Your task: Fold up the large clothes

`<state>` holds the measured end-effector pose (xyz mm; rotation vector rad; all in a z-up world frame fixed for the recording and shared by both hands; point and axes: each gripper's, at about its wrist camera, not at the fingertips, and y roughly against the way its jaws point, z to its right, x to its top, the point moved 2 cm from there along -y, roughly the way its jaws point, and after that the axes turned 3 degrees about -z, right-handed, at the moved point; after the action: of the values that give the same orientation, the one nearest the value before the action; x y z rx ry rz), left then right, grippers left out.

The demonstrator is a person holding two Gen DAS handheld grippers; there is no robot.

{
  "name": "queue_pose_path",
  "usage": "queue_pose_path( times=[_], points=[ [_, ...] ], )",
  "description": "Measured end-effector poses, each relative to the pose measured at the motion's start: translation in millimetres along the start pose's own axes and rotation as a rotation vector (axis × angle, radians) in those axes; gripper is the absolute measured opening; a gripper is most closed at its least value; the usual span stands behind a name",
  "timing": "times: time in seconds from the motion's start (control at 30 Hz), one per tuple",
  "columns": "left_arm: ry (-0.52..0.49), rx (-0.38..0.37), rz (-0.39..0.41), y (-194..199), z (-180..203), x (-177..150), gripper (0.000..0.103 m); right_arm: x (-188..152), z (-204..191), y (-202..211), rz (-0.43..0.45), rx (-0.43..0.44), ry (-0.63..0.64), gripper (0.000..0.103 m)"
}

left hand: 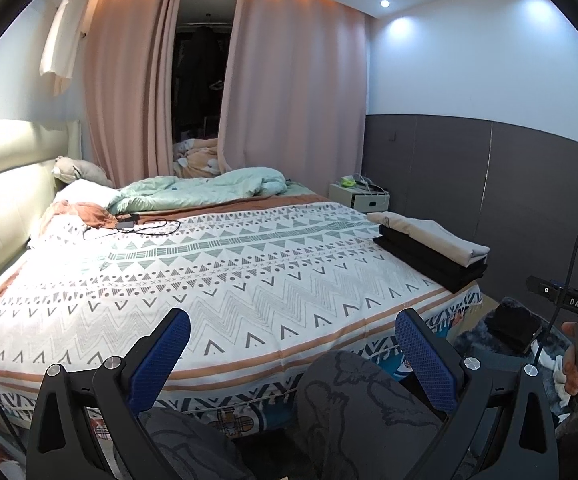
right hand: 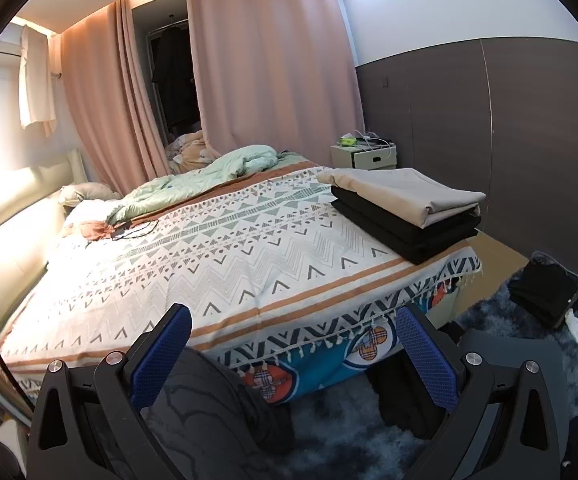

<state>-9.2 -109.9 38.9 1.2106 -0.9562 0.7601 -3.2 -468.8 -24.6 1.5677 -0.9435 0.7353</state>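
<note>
A folded stack sits at the bed's right front corner: a beige garment (left hand: 433, 238) (right hand: 405, 194) on top of folded black clothes (left hand: 429, 264) (right hand: 405, 232). More dark clothes (left hand: 513, 324) (right hand: 543, 292) lie in a heap on the floor rug to the right. My left gripper (left hand: 292, 332) is open above the bed's near edge, nothing between its blue pads. My right gripper (right hand: 294, 328) is open too, held over the bed's front corner with nothing in it. The right gripper's body shows at the right edge of the left wrist view, held by a hand (left hand: 577, 360).
The bed is covered by a white patterned spread (left hand: 209, 280) (right hand: 193, 264). A green quilt (left hand: 209, 192) is bunched at the far side, with a cable and small device (left hand: 137, 224) near the pillows. A white nightstand (right hand: 365, 156) stands at the far right. The person's knees (left hand: 353, 400) are below the grippers.
</note>
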Motion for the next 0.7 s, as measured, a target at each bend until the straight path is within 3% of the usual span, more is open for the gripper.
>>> queue_pose_path(
  times=[0.7],
  points=[
    [0.015, -0.004, -0.01, 11.5, -4.2, -10.2, 0.102, -9.1, -8.7, 6.4, -0.007, 0.005, 0.025, 0.103]
  ],
)
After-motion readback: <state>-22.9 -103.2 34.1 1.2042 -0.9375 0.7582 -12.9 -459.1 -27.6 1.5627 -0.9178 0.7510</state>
